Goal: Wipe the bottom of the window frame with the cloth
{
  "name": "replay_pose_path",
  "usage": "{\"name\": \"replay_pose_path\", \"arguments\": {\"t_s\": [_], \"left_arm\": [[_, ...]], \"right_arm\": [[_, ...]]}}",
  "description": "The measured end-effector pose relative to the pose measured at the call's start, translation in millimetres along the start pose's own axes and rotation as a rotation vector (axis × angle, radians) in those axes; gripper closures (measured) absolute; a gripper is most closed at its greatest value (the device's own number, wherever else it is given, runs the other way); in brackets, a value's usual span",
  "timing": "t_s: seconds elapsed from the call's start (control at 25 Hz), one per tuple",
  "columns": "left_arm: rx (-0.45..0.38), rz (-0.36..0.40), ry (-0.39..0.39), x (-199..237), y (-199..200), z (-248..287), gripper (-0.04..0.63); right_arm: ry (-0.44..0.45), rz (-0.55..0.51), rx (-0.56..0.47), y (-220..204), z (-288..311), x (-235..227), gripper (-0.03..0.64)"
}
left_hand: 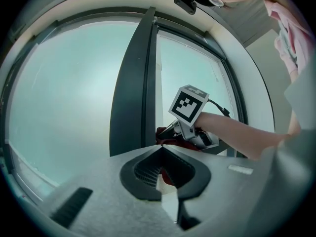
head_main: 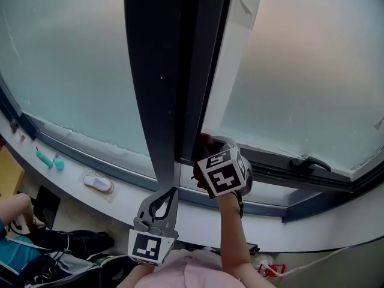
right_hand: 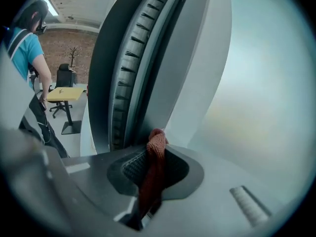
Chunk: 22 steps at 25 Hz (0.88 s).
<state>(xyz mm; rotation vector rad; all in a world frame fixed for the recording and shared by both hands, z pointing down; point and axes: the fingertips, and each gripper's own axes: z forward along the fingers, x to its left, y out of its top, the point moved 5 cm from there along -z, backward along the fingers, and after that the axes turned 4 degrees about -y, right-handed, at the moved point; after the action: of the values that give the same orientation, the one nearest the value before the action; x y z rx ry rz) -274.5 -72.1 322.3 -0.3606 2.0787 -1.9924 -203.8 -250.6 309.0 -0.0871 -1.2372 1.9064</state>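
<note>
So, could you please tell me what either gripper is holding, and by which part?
The right gripper pinches the red cloth along a fold, one end past the tips; the left gripper is shut, empty.

Left hand-held gripper [head_main: 172,192]: grey body, black ribbed pads [left_hand: 148,169], white cube [head_main: 148,246] with black square markers. Right hand-held gripper [right_hand: 156,148]: same grey body and black pads, marker cube [head_main: 223,173], thin black cable [left_hand: 221,108] behind it. Person wears a pink top [head_main: 193,273].
</note>
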Motion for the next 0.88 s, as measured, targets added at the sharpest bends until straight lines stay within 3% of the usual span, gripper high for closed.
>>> {"name": "replay_pose_path", "arguments": {"t_s": [0.88], "left_arm": [[0.003, 0.015, -0.098, -32.1, 0.4, 23.3, 0.597]], "right_arm": [[-0.003, 0.120, -0.024, -35.6, -23.4, -34.3, 0.569]]}}
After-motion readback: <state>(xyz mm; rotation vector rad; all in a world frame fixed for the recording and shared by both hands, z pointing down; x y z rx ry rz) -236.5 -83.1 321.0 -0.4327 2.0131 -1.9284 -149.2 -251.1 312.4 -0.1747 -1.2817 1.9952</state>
